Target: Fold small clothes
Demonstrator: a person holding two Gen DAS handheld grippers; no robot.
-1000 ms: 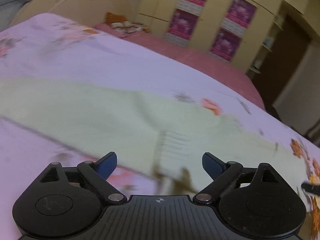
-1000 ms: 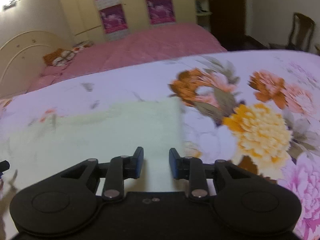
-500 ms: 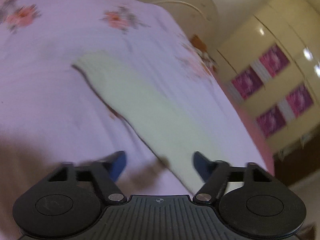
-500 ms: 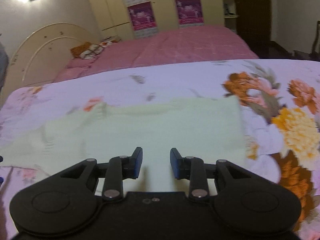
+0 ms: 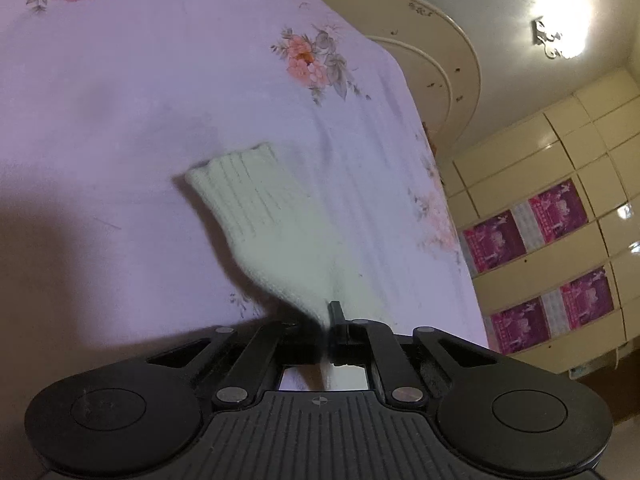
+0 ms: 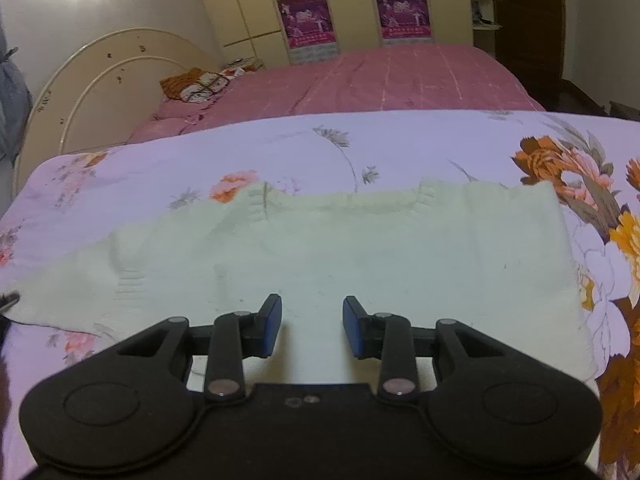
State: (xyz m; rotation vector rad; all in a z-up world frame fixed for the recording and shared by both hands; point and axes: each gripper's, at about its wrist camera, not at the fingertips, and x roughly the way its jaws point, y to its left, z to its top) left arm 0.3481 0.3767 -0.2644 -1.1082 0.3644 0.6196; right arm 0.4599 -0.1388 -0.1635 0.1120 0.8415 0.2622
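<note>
- The pale green sweater lies flat on the flowery bed.
- The left tool has just pinched its sleeve, probably near the cuff at 11 o'clock.
- The right tool hangs part open, holding nothing.
- Next: fold the sleeve across.

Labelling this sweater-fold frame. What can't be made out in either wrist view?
- Left wrist view: the left gripper is shut on the sweater sleeve; how much knit the jaws hold is hidden by the fingers.
- Right wrist view: the sweater near hem is covered by the right gripper body.
- Right wrist view: the dark tip at the left edge is cut off, unidentifiable.
</note>
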